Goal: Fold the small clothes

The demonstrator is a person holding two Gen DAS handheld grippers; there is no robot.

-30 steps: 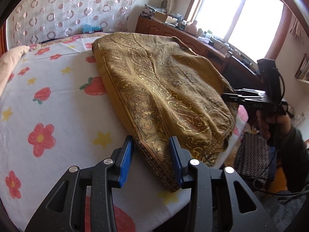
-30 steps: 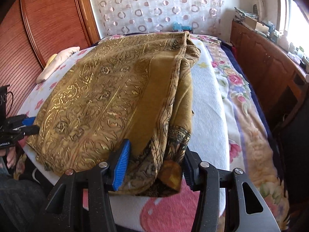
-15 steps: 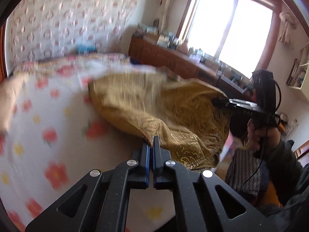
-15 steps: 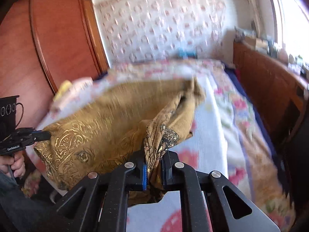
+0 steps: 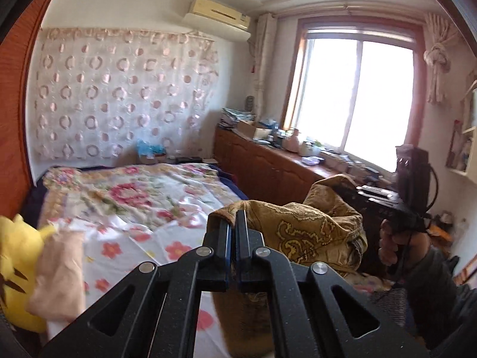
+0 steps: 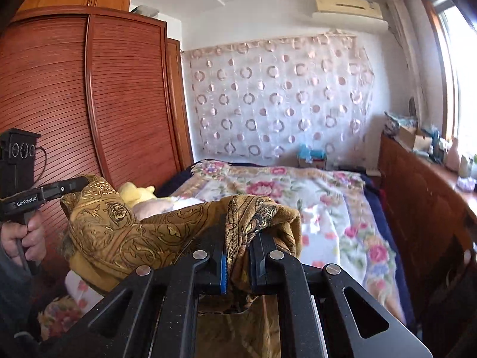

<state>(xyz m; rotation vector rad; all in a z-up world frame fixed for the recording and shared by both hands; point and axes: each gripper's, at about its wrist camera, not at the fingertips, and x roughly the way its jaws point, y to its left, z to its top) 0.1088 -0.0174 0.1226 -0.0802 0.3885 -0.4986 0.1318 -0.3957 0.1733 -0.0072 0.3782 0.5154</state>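
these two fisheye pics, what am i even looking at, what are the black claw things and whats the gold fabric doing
The black claws are hand-held grippers, not robot arms: a person holds one in each hand, and a camera on each looks forward along its two fingers.

In the left wrist view, the left gripper is shut on one edge of a gold patterned cloth; the person's other hand with the right gripper shows at the right side. In the right wrist view, the right gripper is shut on a bunched part of the same cloth, and the left one shows at the far left, holding its end.

So the cloth hangs between both grippers, raised above a bed with a flowered cover. A yellow plush toy lies at the bed's side.
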